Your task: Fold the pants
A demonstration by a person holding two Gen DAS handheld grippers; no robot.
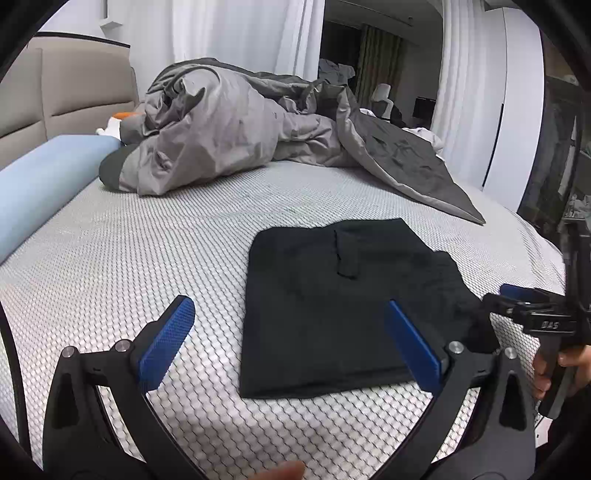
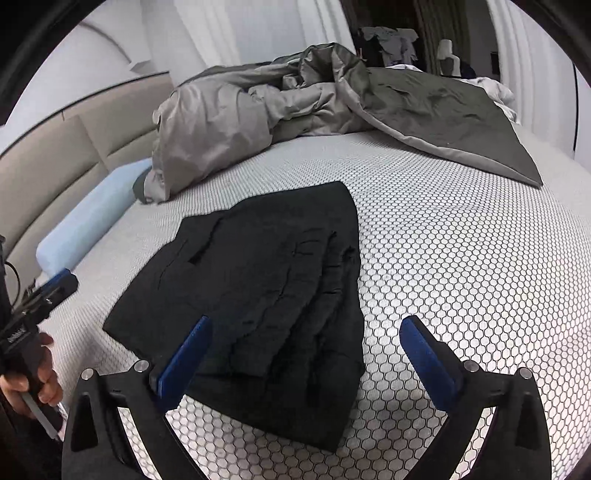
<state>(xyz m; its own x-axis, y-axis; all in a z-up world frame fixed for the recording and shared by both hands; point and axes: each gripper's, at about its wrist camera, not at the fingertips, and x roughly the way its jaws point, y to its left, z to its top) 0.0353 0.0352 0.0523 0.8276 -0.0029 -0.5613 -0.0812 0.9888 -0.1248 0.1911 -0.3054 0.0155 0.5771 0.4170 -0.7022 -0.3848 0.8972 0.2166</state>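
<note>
Two tools, left tool point(image 1: 288, 339) and right tool point(image 2: 306, 354), gape empty above folded pants point(image 1: 343, 310) on bed point(image 1: 147, 258); folding apparently complete.

Bed: we see a mattress point(image 1: 147, 240) with a honeycomb-patterned cover.
Headboard: our view shows beige padded panels point(image 1: 74, 92).
Bedding: we note a crumpled grey duvet point(image 1: 229, 122) and a blue bolster point(image 1: 48, 177).
Windows: we see white curtains point(image 1: 229, 33).
</note>
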